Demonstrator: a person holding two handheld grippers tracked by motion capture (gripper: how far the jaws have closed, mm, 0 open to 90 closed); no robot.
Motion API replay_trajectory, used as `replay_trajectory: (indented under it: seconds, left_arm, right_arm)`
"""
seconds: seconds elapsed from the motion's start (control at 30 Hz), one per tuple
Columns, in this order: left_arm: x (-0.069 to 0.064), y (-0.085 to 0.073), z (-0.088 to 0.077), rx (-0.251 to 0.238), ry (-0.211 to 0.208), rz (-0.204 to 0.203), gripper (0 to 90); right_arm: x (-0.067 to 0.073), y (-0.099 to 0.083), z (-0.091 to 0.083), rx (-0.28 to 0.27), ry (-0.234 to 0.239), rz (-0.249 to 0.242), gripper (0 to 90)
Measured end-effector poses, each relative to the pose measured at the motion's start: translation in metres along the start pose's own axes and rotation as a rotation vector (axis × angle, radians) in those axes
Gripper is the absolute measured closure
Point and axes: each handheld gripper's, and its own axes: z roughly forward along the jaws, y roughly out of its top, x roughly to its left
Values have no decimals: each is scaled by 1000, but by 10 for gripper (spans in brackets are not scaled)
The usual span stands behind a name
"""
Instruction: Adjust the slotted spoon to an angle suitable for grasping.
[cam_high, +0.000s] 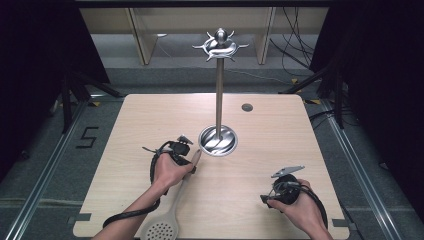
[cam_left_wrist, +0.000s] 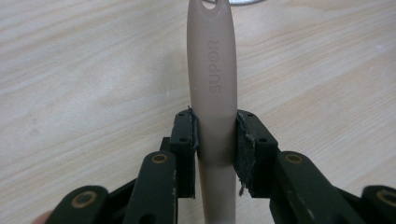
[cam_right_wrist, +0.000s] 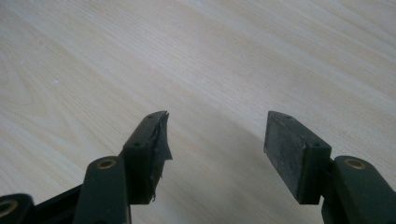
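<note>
A: A pale wooden table (cam_high: 280, 150) is sitting in a dark-curtained studio, cables trailing across the floor behind it. What is happening at its near edge?

B: The left claw (cam_left_wrist: 215, 133) is gripping the beige slotted spoon (cam_high: 172, 210) by its handle, pads pressing both sides just below the hanging hole. The perforated bowl is lying at the table's front edge, the handle pointing toward the metal hanging stand (cam_high: 219, 90).

A: And the right claw (cam_right_wrist: 215, 135)?

B: It is hanging wide over bare wood, holding nothing.

A: What is the lift asking for?

B: Probably a firm, centred hold, so the long spoon is not swinging on the way up, and the hole is staying clear of the pads for a hook.

A: Anything obstructing?

B: The stand's round base (cam_high: 218, 141) is sitting just beyond the handle tip, and its pole is rising in the path. A small dark disc (cam_high: 247, 107) is lying well apart.
</note>
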Motion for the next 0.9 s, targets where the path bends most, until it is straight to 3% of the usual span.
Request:
replay_trajectory:
  seconds: [0.03,0.07,0.1,0.13,0.23,0.33,0.47,0.5,0.63,0.77,0.9]
  left_arm:
    - [0,-1,-2,-5,-2,-6,695]
    - [2,-2,-5,-1,-6,17,695]
    - [1,-3,-6,-29,-6,-6,695]
    - [4,-3,-8,-42,1,45,695]
    - [4,-6,-12,-65,-5,62,695]
    - [4,-8,-17,-74,-8,66,694]
    - [6,-12,-20,-99,-41,40,694]
    - [7,-12,-21,-105,-42,55,695]
    - [6,-16,-29,-129,-62,55,695]
    - [7,-24,-41,-199,-62,55,695]
    - [9,-29,-50,-218,-74,71,696]
  right_arm:
    - [0,0,0,-1,-1,-1,402]
    - [0,0,0,0,0,1,401]
    - [0,0,0,0,0,2,401]
    - [1,0,1,-3,0,10,400]
    - [0,0,0,-1,-1,2,399]
    - [0,0,0,-2,-2,3,399]
    - [0,0,1,-3,-2,2,399]
    - [0,0,0,-3,-2,2,398]
    - [0,0,0,-5,-2,1,398]
    - [1,1,0,-17,-6,13,398]
    - [1,1,0,-19,-9,18,398]
